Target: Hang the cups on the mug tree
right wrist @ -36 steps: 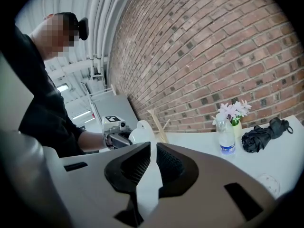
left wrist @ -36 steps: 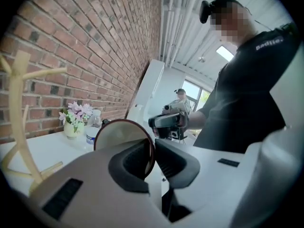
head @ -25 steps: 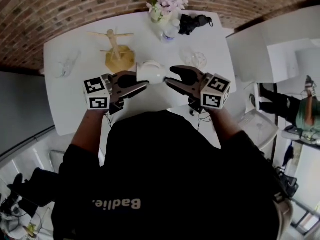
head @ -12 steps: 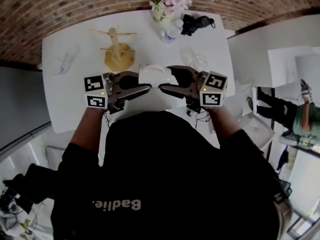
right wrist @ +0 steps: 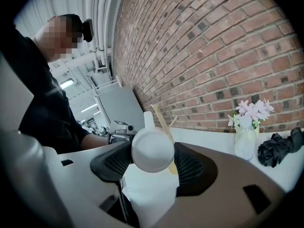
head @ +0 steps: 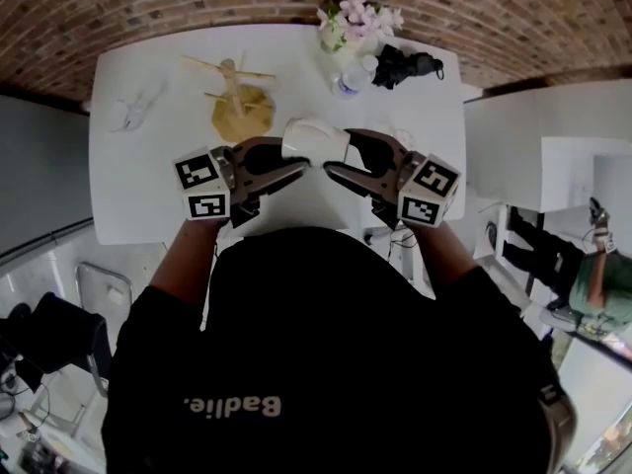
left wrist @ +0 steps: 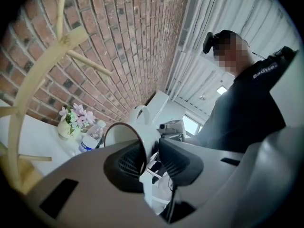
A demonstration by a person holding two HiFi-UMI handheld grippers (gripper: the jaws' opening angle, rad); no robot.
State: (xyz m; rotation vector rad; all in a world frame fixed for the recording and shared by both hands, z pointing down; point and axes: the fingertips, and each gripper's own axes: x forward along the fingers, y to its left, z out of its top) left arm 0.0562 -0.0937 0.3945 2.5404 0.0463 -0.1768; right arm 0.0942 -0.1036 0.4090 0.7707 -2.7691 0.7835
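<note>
Over the white table (head: 148, 186) the white handled cup (head: 314, 138) could drop short of the wooden mug tree (head: 237, 102): the left gripper (left wrist: 151, 148) has just been opening its jaws round the rim, and only the right gripper (right wrist: 153, 153) hugs the base, jaws wide.

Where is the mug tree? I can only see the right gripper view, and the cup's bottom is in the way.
Observer: In the head view the mug tree stands on the table, beyond the cup and toward the person's left.
Operator: Are any cups hanging on it?
Observer: No. Every peg that shows in the head view is bare.
Operator: What is at the cup's other end?
Observer: The left gripper. In its own view the cup's rim stands between its jaws, which have just been opening.
</note>
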